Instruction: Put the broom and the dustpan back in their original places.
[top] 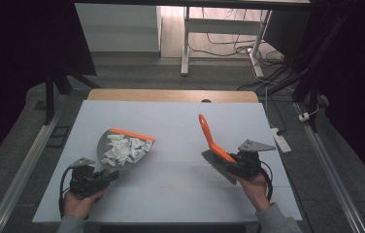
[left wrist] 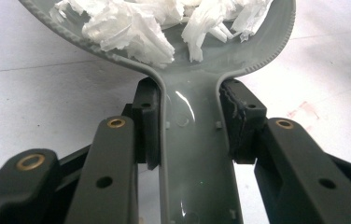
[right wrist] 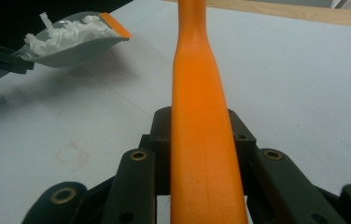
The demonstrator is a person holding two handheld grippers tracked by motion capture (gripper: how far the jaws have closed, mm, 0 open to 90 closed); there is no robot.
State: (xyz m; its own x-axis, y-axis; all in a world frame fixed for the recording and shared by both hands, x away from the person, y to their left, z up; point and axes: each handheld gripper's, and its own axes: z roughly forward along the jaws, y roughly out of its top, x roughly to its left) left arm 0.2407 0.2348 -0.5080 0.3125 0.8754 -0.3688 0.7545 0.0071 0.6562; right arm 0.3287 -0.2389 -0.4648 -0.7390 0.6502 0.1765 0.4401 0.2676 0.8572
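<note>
**Colours on the table**

The dustpan (top: pixel 122 148) is grey with an orange lip and holds white paper scraps (top: pixel 122 149). The brush (top: pixel 210 138) has an orange handle. Both grippers are black. The table (top: pixel 171 121) is pale grey-white with a wooden far edge.

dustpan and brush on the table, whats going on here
A person is working with a gripper in each hand. The left gripper is shut on the handle of a grey dustpan with an orange lip, which holds a pile of white paper scraps. The right gripper is shut on the orange handle of a brush, its handle pointing up and away. The two tools are apart above the white table.
</note>
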